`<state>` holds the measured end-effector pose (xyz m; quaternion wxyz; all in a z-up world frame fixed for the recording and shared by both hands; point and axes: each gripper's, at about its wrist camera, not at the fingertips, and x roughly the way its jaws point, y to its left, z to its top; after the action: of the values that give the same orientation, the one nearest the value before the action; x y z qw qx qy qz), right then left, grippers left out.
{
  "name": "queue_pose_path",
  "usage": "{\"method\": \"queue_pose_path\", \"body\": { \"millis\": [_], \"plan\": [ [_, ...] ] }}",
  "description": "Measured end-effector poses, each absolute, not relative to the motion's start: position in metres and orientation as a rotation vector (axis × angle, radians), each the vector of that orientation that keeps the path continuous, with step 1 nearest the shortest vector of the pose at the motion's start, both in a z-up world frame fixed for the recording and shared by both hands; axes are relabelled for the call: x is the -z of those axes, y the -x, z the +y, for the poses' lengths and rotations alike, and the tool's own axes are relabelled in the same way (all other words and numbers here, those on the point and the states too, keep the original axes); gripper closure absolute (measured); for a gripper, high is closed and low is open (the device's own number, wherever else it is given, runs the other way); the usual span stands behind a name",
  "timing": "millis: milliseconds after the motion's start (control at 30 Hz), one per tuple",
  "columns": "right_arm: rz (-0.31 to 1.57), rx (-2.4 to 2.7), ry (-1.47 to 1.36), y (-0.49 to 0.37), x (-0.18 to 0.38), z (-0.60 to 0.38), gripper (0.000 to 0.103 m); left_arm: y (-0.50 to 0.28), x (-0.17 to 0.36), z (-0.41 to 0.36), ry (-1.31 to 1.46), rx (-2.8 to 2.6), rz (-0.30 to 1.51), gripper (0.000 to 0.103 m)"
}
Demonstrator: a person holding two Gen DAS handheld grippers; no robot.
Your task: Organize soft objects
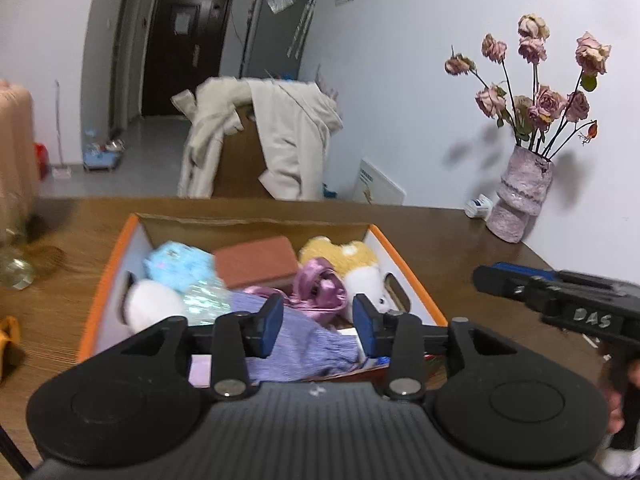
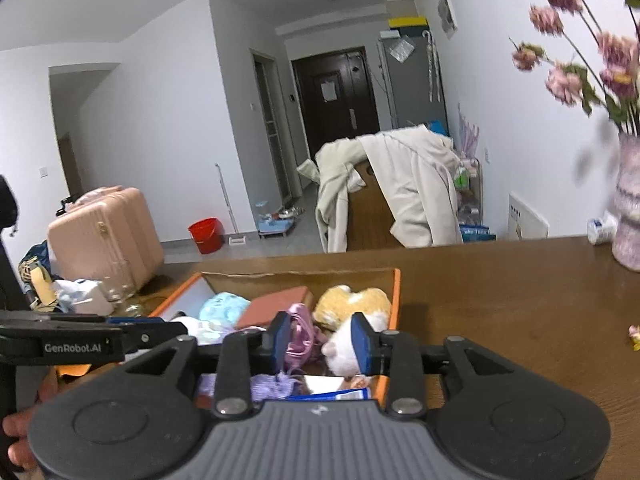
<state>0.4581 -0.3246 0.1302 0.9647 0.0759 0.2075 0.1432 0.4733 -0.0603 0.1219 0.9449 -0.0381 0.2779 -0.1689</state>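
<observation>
Purple cloth (image 1: 304, 344) lies in box (image 1: 404, 264) below left gripper's (image 1: 318, 326) parted jaws

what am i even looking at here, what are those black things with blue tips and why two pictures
No robot here: a person holds a hand-held two-finger gripper in each hand, each carrying a wide-angle camera that looks along its fingers. One picture is from the left gripper, the other from the right gripper; each also glimpses the other gripper at its edge. The blue tips are the finger pads. Both grippers are open and hold nothing. Below them, on a wooden table, sits an orange-edged box of soft things: a lilac cloth, a pink ribbon, a plush toy, a reddish sponge and a blue packet. A vase of dried roses stands to the right.
</observation>
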Motion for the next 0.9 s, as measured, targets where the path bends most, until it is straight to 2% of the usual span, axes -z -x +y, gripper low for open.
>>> {"method": "queue_pose_path", "body": {
  "millis": [67, 167, 267, 300, 333, 367, 433, 500, 600, 900],
  "plan": [
    [0.411, -0.292, -0.136, -0.445, -0.139, -0.321, 0.063, -0.459, -0.13, -0.054, 0.055, 0.322, 0.546, 0.061],
    [0.404, -0.3, -0.106, -0.425, -0.15, -0.313, 0.059, -0.434, -0.141, -0.045, 0.028, 0.285, 0.502, 0.054],
    [0.39, -0.3, -0.08, -0.405, -0.158, -0.304, 0.049, -0.406, -0.149, -0.041, -0.01, 0.219, 0.419, 0.036],
    [0.381, -0.302, -0.074, -0.399, -0.16, -0.301, 0.048, -0.397, -0.151, -0.038, -0.016, 0.2, 0.387, 0.026],
    [0.36, -0.311, -0.07, -0.389, -0.162, -0.298, 0.04, -0.388, -0.152, -0.036, -0.019, 0.184, 0.35, 0.018],
    [0.334, -0.317, -0.069, -0.379, -0.162, -0.296, 0.025, -0.376, -0.153, -0.033, -0.022, 0.166, 0.307, 0.016],
    [0.263, -0.309, -0.077, -0.36, -0.161, -0.293, 0.009, -0.36, -0.154, -0.03, -0.036, 0.146, 0.256, 0.01],
    [0.189, -0.281, -0.074, -0.339, -0.155, -0.289, 0.008, -0.344, -0.154, -0.029, -0.052, 0.141, 0.228, 0.005],
    [0.167, -0.244, -0.082, -0.32, -0.145, -0.284, 0.003, -0.326, -0.15, -0.025, -0.048, 0.136, 0.216, 0.004],
    [0.164, -0.221, -0.097, -0.282, -0.135, -0.272, 0.003, -0.285, -0.143, -0.007, -0.012, 0.133, 0.211, 0.001]
  ]
}}
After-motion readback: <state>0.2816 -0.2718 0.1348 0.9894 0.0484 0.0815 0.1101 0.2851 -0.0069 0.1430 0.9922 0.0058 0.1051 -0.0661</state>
